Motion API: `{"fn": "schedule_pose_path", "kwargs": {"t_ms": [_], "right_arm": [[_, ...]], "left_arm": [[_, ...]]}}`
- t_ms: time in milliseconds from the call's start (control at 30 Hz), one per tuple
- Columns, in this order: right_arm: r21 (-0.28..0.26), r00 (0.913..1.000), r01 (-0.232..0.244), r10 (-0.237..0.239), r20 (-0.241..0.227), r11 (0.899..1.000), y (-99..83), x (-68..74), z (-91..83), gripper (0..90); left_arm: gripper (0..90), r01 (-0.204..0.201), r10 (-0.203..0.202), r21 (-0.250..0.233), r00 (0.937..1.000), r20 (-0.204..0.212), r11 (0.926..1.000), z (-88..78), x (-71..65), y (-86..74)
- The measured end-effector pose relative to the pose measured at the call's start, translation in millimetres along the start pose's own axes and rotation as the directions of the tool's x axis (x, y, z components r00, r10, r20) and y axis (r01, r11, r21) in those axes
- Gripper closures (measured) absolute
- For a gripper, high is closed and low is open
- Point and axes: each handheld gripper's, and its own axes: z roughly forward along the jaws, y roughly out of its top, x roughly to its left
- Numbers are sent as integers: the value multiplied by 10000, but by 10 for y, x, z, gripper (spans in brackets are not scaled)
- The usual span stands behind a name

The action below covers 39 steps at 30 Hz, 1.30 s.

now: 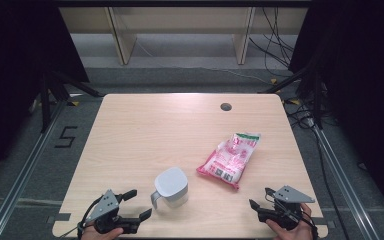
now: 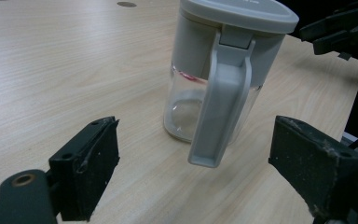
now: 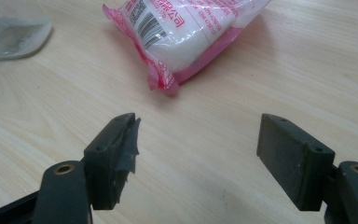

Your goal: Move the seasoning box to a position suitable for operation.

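The person's left hand [image 1: 100,233] comes in at the bottom left edge of the high view and wraps the rear of the left gripper [image 1: 136,204], a black two-jaw tool with a grey three-cornered plate on top. It lies low and roughly level, pointing toward the right and slightly forward, with its jaws spread wide and nothing between them. In the left gripper view its two black jaws stand far apart, their pads bare.

The right hand [image 1: 294,231] enters at the bottom right and holds the right gripper [image 1: 261,198], which points toward the left and forward, also low and near level. Its jaws gape wide, with nothing gripped; the right gripper view shows the pads apart and clear.
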Motion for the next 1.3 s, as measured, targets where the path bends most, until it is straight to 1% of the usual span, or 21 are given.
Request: {"fn": "schedule_pose_path", "kwargs": {"t_ms": [67,100,133,167,200,267,367,433,467,500,600,700,800,833,933,967,1000,1067,1133,1267,1300], "right_arm": [[70,9995,-324,324,-23,9994,-4,22,-4,294],[70,9995,-324,324,-23,9994,-4,22,-4,294],[16,10000,-77,77,-42,10000,-2,-4,1,294],[56,9996,-272,272,-18,9996,-4,17,-2,294],[21,9999,75,-75,-70,10000,0,-6,9,294],[-5,10000,18,-18,14,10000,0,0,1,293],[15,9999,92,-92,-71,10000,1,-8,10,290],[38,9999,54,-55,160,10000,-3,-1,14,289],[37,10000,21,-21,-24,10000,-1,0,9,289],[36,10000,39,-39,9,10000,-1,0,5,289],[63,9999,117,-116,-105,9999,0,-5,16,288],[52,9997,211,-211,-98,9998,1,-4,22,289],[71,9998,170,-169,-141,9998,1,-5,21,288],[71,9998,170,-169,-141,9998,1,-5,21,288],[71,9998,70,-69,-193,9999,0,0,24,288],[76,9999,21,-20,-107,10000,-1,3,19,288],[76,9999,21,-20,-107,10000,-1,3,19,288],[91,9999,31,-30,-109,10000,-1,3,21,287],[91,9999,93,-93,-49,9999,-2,-1,29,287],[107,10000,-3,4,-49,9999,1,9,28,287],[81,9999,35,-34,-110,10000,0,4,23,287]], "left_arm": [[148,-103,103,146,9999,-5,9998,-6,3,5],[148,-103,103,146,9999,-5,9998,-6,3,5],[148,4,-5,68,9999,138,10000,2,-13,6],[149,-34,32,109,9998,177,9999,11,-21,5],[151,-57,56,76,9998,190,10000,20,-40,5],[199,-408,403,235,9989,239,9989,30,-65,7],[211,-590,578,301,9976,381,9978,46,-104,19],[257,-684,670,292,9967,451,9972,57,-132,25],[256,-800,783,326,9957,496,9963,66,-143,30],[264,-919,905,311,9949,438,9953,72,-153,36],[282,-905,897,173,9951,425,9957,91,-187,67],[311,-1328,1317,287,9906,363,9907,101,-209,121],[382,-1353,1347,146,9902,367,9907,145,-243,164],[382,-1310,1306,112,9909,318,9913,166,-248,175],[464,-1234,1233,163,9923,69,9922,211,-232,204],[492,-1149,1150,-57,9933,104,9934,233,-214,213],[510,-1149,1150,-57,9933,104,9934,233,-214,213],[535,-1196,1195,-91,9928,-108,9928,241,-211,225],[583,-1299,1299,-215,9915,-32,9913,248,-215,235],[634,-1557,1558,54,9876,-194,9878,272,-221,241],[654,-1470,1470,-58,9890,-147,9891,288,-215,234]]}}
